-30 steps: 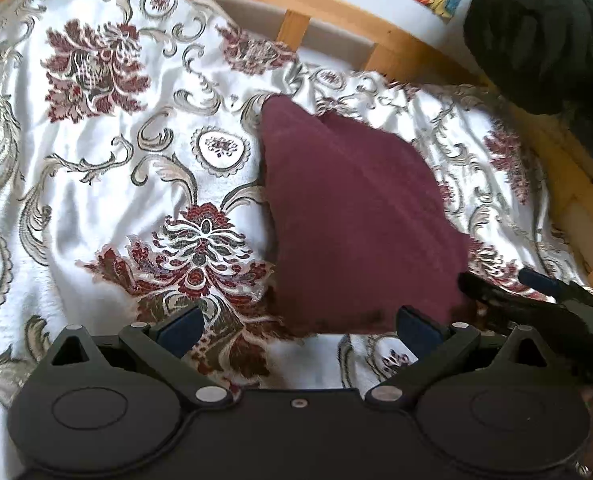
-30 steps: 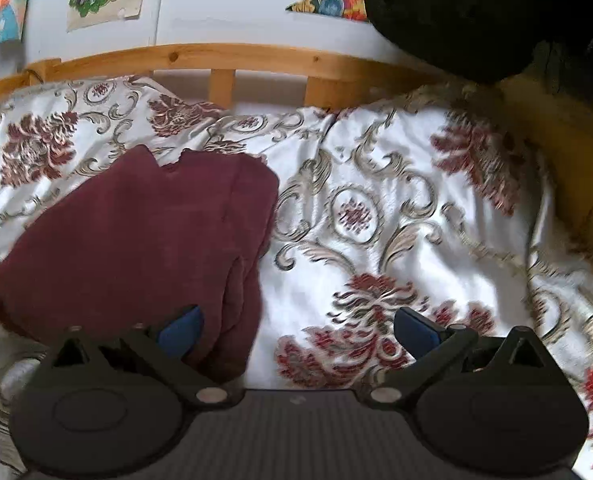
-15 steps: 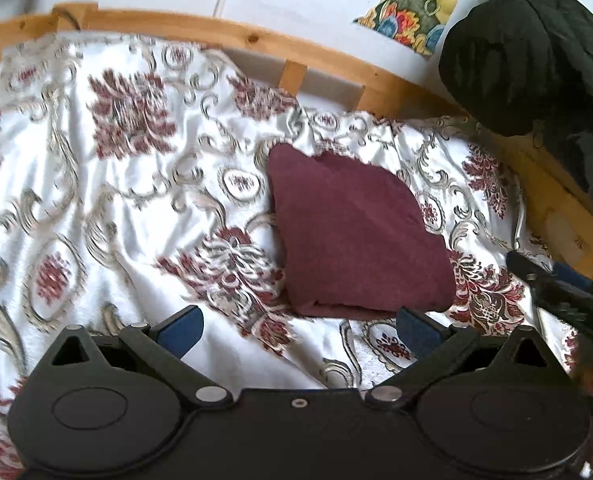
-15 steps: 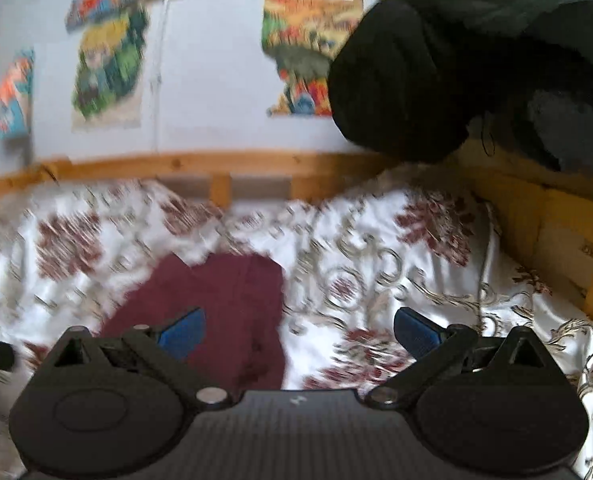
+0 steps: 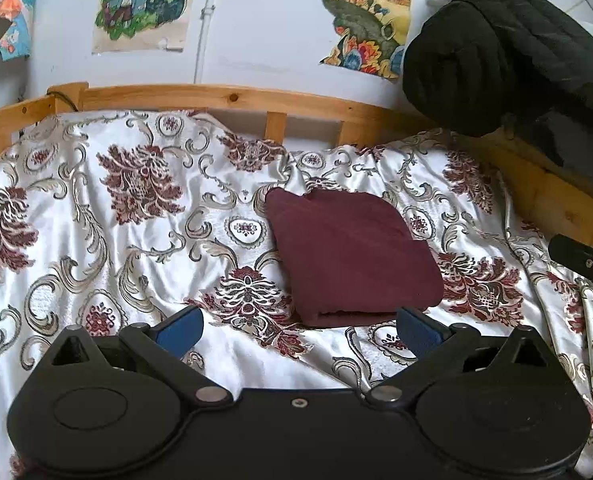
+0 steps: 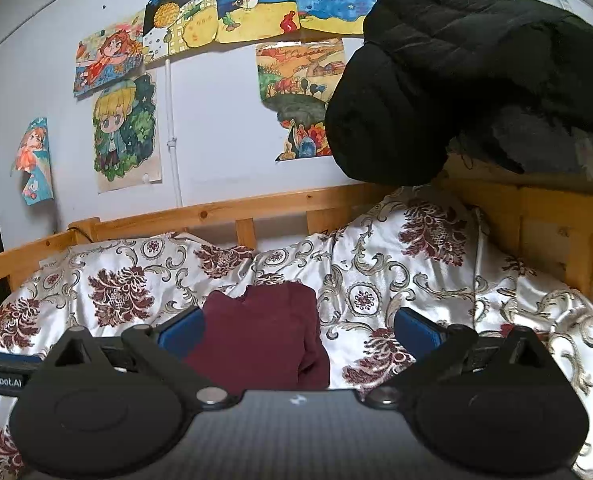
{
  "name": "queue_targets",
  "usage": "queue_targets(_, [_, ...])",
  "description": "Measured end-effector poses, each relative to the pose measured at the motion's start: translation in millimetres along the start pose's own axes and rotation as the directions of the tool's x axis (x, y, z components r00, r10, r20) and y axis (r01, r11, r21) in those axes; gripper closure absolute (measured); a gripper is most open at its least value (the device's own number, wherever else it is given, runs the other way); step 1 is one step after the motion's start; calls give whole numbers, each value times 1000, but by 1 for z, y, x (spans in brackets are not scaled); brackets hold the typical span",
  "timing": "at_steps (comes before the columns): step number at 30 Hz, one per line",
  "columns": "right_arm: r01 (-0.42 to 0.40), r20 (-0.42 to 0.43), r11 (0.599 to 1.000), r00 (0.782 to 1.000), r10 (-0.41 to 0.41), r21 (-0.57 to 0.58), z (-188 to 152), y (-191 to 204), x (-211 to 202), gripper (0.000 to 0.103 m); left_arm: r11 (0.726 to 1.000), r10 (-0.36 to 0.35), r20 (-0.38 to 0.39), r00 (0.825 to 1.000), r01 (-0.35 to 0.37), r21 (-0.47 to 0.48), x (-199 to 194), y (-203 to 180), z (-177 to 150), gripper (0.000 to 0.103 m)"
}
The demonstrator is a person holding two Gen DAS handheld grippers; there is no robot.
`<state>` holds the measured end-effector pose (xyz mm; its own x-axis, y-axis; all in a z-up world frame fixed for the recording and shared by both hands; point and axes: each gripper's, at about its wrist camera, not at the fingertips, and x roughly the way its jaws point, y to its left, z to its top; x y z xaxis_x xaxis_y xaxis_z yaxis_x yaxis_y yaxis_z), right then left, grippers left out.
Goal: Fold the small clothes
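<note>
A dark red garment (image 5: 352,254) lies folded into a compact rectangle on the floral white bedspread (image 5: 116,240). It also shows in the right wrist view (image 6: 264,336). My left gripper (image 5: 296,326) is open and empty, held above the bed just short of the garment's near edge. My right gripper (image 6: 296,330) is open and empty, raised above the garment's near end. Part of the right gripper's body shows at the right edge of the left wrist view (image 5: 584,262).
A wooden bed rail (image 5: 232,100) runs along the back and a wooden side board (image 6: 556,216) on the right. A black padded jacket (image 6: 476,68) hangs over the right corner. Drawings (image 6: 256,4) hang on the wall.
Both grippers have pulled back and up from the folded garment, so more of the bed and wall shows. The garment has stayed in place.
</note>
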<state>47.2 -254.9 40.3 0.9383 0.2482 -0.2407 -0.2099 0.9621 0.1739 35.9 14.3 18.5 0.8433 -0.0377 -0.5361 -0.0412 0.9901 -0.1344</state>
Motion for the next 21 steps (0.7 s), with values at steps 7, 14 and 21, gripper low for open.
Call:
queue_targets(7, [29,-35,999,999,-28,20,-10,1,-21,0,1000,0,28,1000,-1,7,-18,6,-11,1])
queue_targets(14, [44,-30,999,999,-43,26,-14,0,-28,0,1000,5,31,999,-5,8,-21,10,-14,1])
queue_targets(21, [50,-47,998,998,-49,23,-16,1,-24,0,1000,6,30,1000,-6,11,-23,12,-17,1])
